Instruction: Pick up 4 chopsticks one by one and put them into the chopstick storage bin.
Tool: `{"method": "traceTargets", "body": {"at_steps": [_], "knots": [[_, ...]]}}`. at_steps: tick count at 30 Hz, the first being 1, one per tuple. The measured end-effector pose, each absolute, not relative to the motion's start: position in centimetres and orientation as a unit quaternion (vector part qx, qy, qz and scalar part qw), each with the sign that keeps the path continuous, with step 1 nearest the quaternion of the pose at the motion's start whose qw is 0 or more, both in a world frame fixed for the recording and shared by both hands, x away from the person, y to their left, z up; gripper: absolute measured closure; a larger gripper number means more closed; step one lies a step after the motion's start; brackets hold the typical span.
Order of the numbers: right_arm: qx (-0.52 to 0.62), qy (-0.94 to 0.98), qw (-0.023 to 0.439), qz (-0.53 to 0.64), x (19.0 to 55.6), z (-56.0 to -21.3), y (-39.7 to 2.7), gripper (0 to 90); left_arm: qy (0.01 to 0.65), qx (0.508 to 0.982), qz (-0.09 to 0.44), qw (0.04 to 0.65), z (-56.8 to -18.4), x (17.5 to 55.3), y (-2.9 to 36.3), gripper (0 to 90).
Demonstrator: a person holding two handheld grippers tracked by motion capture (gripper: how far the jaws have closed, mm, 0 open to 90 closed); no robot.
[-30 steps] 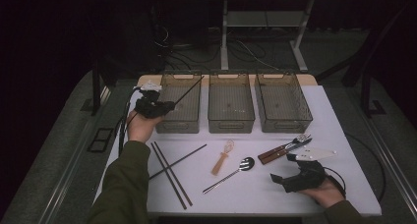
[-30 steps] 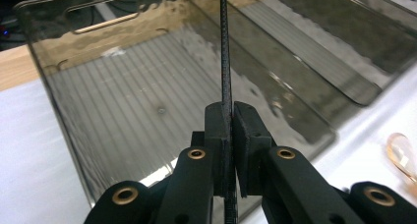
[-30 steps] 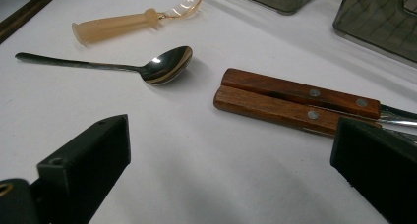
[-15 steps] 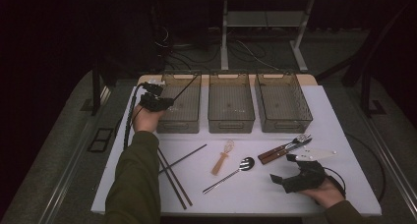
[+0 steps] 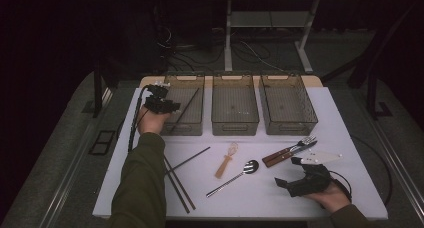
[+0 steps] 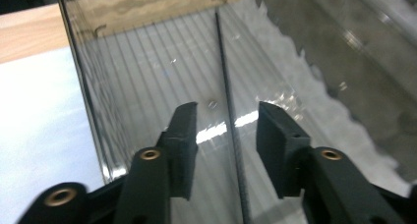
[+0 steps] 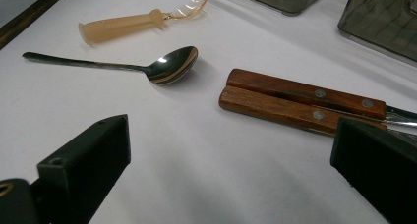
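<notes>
my left tool has just been opening: its jaws stand apart, off the black chopstick between them. it lies lengthwise in the left bin, running straight ahead. my right tool gapes, empty, on the desk.

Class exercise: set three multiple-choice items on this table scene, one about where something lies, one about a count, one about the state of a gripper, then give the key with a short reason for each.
1. Where does the chopstick nearest the left gripper lie?
A. In the leftmost bin
B. In the middle bin
C. Beside the steel spoon

2. How many clear bins stand in the row?
A. Two
B. Three
C. Four

3. How do the left gripper's jaws stand?
A. Clamped on the chopstick
B. Apart, chopstick between them
C. Shut on nothing

Key:
1 A, it leans inside the leftmost bin.
2 B, three stand side by side.
3 B, the left gripper view shows gaps either side; the jaws have just been opening.
</notes>
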State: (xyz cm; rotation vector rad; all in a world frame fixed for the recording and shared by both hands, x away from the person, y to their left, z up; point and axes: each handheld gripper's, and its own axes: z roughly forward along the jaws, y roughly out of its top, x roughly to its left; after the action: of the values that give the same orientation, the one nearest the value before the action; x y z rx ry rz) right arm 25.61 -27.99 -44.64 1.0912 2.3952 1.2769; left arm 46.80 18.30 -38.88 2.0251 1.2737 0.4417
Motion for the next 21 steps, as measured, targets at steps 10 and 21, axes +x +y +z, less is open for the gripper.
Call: {"method": "traceTargets", "body": {"at_steps": [10, 21], "knots": [[0.372, 0.814, 0.109, 0.433, 25.6, -44.6, -28.0, 1.4, 0.450, 0.781, 0.162, 0.402, -37.3, 45.7, 18.3, 39.1], [0.373, 0.814, 0.111, 0.432, 25.6, -44.6, -28.0, 1.4, 0.384, 0.808, 0.140, 0.424, -36.3, 42.4, 17.8, 27.9]]}}
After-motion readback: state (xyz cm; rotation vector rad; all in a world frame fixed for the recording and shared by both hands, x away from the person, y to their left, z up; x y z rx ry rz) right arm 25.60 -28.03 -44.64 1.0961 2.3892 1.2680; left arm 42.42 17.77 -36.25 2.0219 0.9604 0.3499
